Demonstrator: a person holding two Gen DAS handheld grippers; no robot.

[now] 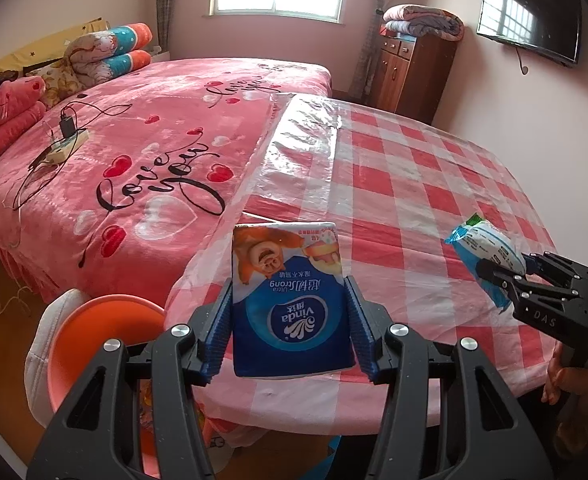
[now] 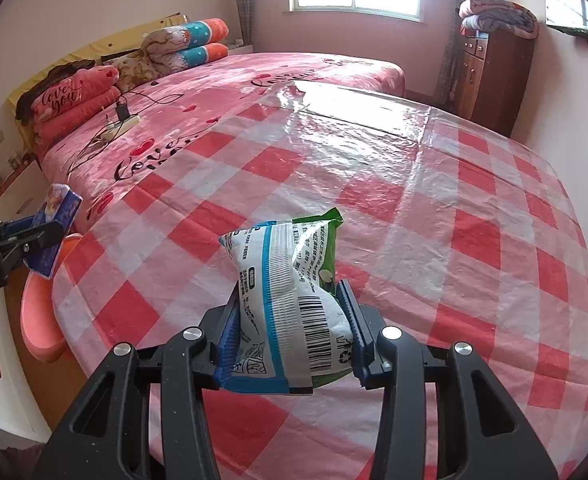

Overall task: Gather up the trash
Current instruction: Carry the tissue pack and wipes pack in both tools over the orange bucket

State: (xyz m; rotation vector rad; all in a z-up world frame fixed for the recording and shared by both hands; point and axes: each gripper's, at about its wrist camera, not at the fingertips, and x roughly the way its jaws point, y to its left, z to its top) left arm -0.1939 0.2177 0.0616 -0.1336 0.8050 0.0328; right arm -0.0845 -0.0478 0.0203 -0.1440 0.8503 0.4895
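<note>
Gripping trash above the table edge (image 1: 198, 280) — left claw (image 1: 290, 312), right claw (image 2: 290, 320).

glossy plastic table cover (image 2: 357, 144) — perhaps vinyl

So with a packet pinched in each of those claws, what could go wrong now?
The right gripper squeezes the white and green snack bag only near its lower end; the top leans free, so it might slip out. The left gripper clamps the blue tissue pack by its smooth sides, which could slide. No bin is clearly visible, only an orange stool beside the table, so a drop could land on the floor.
</note>
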